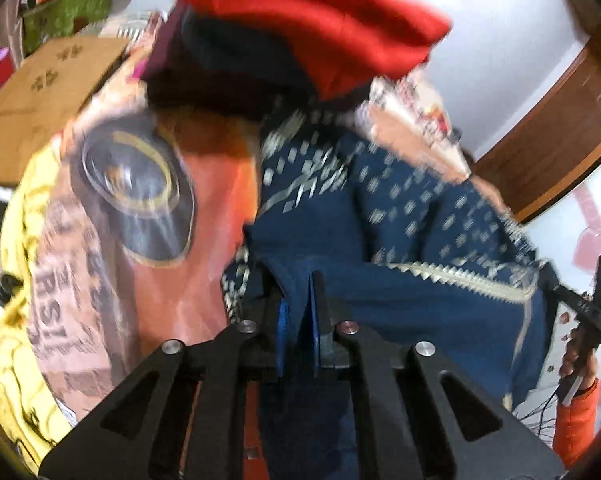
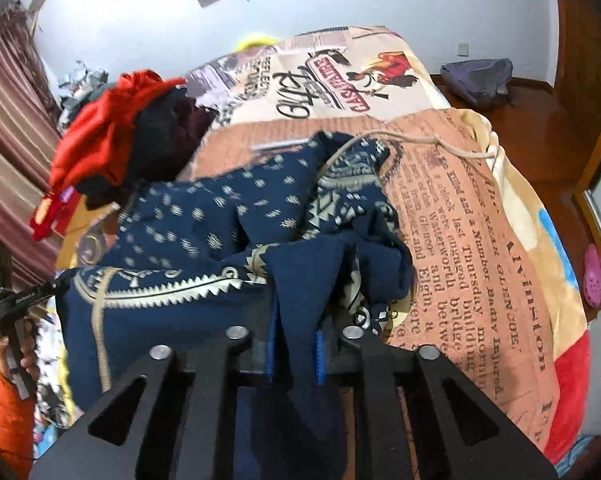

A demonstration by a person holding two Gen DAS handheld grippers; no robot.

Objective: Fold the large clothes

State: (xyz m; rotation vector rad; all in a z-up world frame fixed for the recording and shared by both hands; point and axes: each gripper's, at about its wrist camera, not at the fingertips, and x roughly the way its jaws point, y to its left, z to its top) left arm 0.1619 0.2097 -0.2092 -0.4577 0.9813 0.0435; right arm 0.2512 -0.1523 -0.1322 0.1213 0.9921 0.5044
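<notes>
A large navy garment with a cream pattern (image 1: 380,216) (image 2: 204,232) hangs between my two grippers above the bed. My left gripper (image 1: 298,312) is shut on one edge of the navy cloth, which is pinched between its blue pads. My right gripper (image 2: 296,320) is shut on another edge of the same garment. The garment's far part drapes onto the printed blanket (image 2: 460,216). The other gripper shows at the right edge of the left wrist view (image 1: 596,300) and at the left edge of the right wrist view (image 2: 4,300).
A pile of red and dark clothes (image 1: 312,28) (image 2: 112,148) lies on the bed beyond the garment. A cream cord (image 2: 440,144) lies on the blanket. A cardboard box (image 1: 48,96) stands at left. A dark bag (image 2: 480,76) and pink shoe (image 2: 594,276) lie on the wooden floor.
</notes>
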